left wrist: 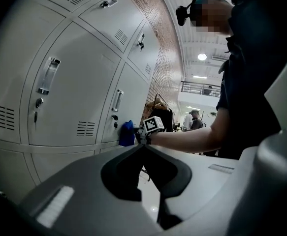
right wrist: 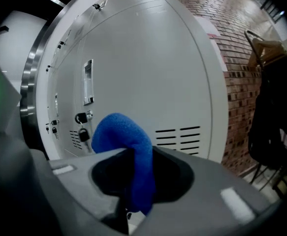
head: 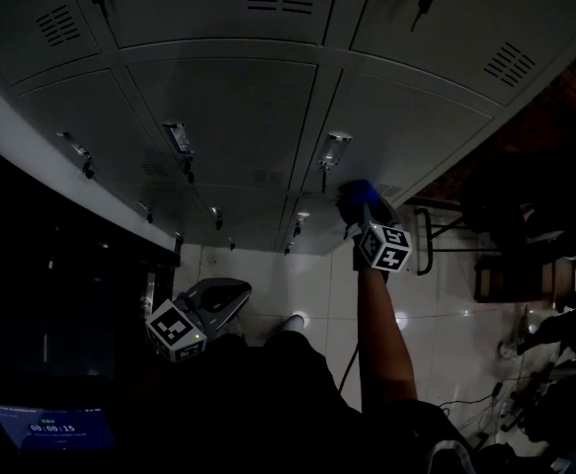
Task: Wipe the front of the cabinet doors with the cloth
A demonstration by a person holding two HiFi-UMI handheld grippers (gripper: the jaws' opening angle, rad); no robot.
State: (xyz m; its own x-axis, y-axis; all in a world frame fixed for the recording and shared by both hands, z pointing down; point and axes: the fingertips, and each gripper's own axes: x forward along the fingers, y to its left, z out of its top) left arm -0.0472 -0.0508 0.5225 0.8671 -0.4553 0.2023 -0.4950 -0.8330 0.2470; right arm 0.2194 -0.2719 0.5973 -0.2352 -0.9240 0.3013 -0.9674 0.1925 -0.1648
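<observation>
Grey metal cabinet doors (head: 218, 117) fill the upper head view, each with a handle and vent slots. My right gripper (head: 365, 220) is raised to the lower right door (right wrist: 143, 73) and shut on a blue cloth (head: 358, 194). The cloth (right wrist: 128, 141) bulges out over the jaws, just right of that door's lock (right wrist: 82, 118). In the left gripper view the cloth (left wrist: 127, 133) looks pressed against the door (left wrist: 74, 97). My left gripper (head: 213, 309) hangs low near the person's body, away from the doors. Its jaws (left wrist: 143, 146) meet at the tips with nothing between them.
A brick wall (right wrist: 232, 43) adjoins the cabinets on the right. Dark clothing hangs on a rack (right wrist: 276, 107) there, with a chair frame (head: 441, 235) beside it. White floor tiles (head: 297, 284) lie below the cabinets. A lit screen (head: 45, 428) sits at the bottom left.
</observation>
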